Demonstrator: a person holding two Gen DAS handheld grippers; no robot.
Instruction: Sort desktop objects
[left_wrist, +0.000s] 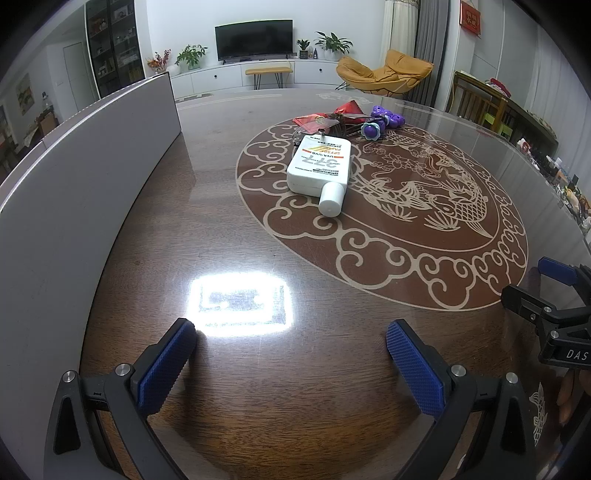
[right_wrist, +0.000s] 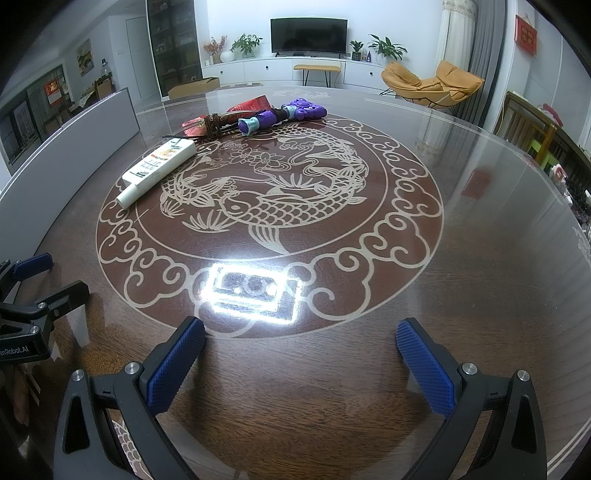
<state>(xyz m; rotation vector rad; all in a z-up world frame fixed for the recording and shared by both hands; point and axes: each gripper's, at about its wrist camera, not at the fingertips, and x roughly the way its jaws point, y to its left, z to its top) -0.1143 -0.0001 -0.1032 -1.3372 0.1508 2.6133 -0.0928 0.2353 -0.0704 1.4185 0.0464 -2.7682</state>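
A white flat sunscreen bottle (left_wrist: 320, 169) lies on the round table, cap toward me; it also shows in the right wrist view (right_wrist: 157, 170). Behind it lie a purple toy (left_wrist: 380, 122) (right_wrist: 280, 113), a brown cord bundle (right_wrist: 214, 122) and red packets (left_wrist: 347, 108) (right_wrist: 255, 103). My left gripper (left_wrist: 291, 350) is open and empty, well short of the bottle. My right gripper (right_wrist: 301, 349) is open and empty near the table's front. Each gripper shows at the edge of the other's view: the right gripper (left_wrist: 554, 295) and the left gripper (right_wrist: 33, 291).
A grey upright panel (left_wrist: 81, 170) (right_wrist: 66, 147) stands along the table's left side. The dark wood table (left_wrist: 258, 406) has a carved fish medallion under glass, with bright light glare near the grippers. Chairs and a TV cabinet stand beyond the far edge.
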